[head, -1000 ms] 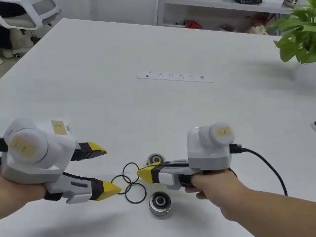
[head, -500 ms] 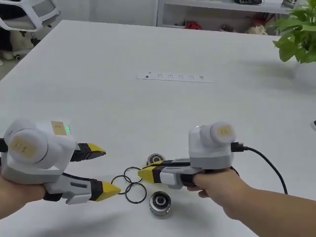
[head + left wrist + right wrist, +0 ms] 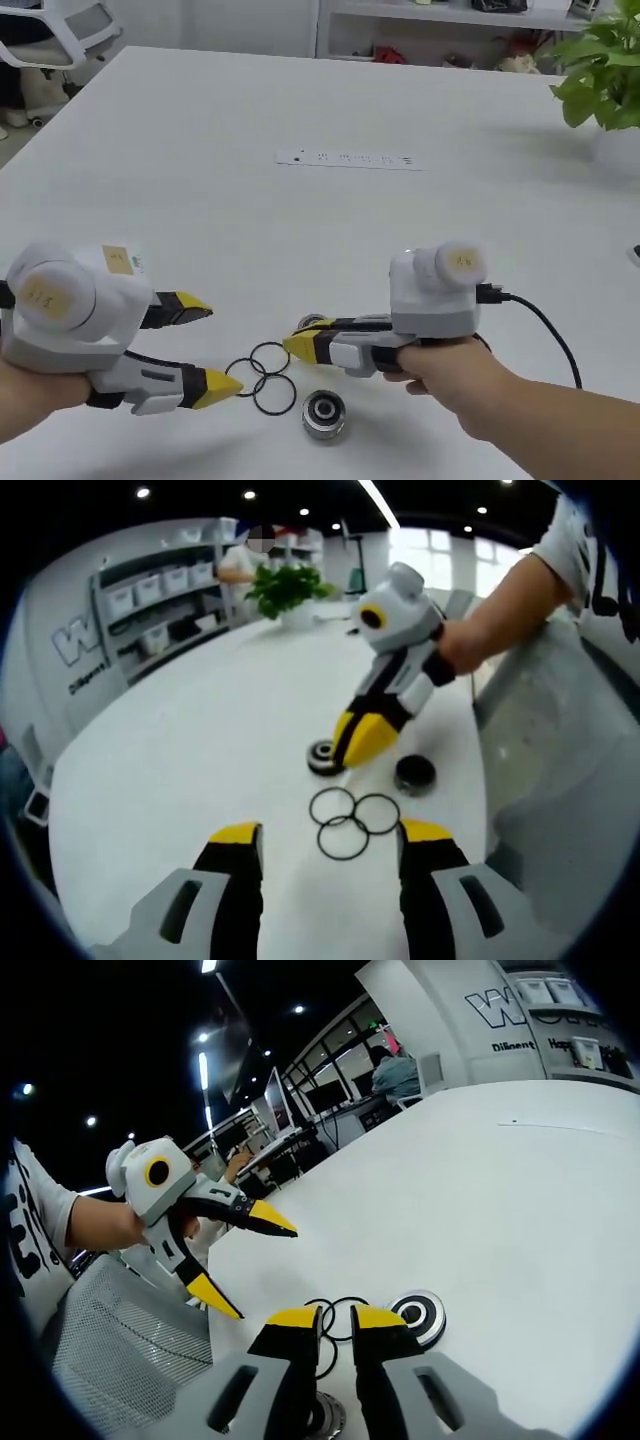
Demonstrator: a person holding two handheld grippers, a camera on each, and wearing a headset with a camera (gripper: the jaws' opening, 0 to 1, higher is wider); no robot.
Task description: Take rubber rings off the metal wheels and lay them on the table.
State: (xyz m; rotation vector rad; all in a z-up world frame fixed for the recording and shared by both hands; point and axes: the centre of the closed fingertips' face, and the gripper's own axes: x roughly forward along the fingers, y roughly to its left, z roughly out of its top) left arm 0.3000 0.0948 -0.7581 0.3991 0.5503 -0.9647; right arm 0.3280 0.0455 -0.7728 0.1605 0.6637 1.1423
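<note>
White tabletop [image 3: 200, 150] stretches away from me, with an office chair [image 3: 60, 30] beyond its far left corner and a flat power strip [image 3: 345, 157] lying across its middle. At the near left I hold my left gripper [image 3: 215, 345] low over the table, its yellow-tipped jaws spread wide with nothing between them. In the left gripper view its [image 3: 331, 831] two tips frame the three rubber rings [image 3: 352, 820] just ahead of them. Those rings [image 3: 262, 374] lie flat on the white surface in an overlapping cluster, thin and black, just right of the lower jaw tip. Next to them, toward me, one metal wheel [image 3: 324, 413] rests flat on the table, well clear of either tool. A second wheel [image 3: 313, 322] sits a little farther from me, half hidden behind the tip of my right gripper [image 3: 292, 347]. That gripper points left toward the rings, with its jaws drawn almost together. In the right gripper view only a slim gap shows between its [image 3: 337, 1320] tips, and they hold nothing. The same view puts the second wheel [image 3: 420, 1312] just beside the right-hand jaw and my left gripper [image 3: 262, 1272] gaping beyond. A black cable [image 3: 540, 330] trails off to the right, and a leafy plant [image 3: 600, 70] stands at the far right edge.
</note>
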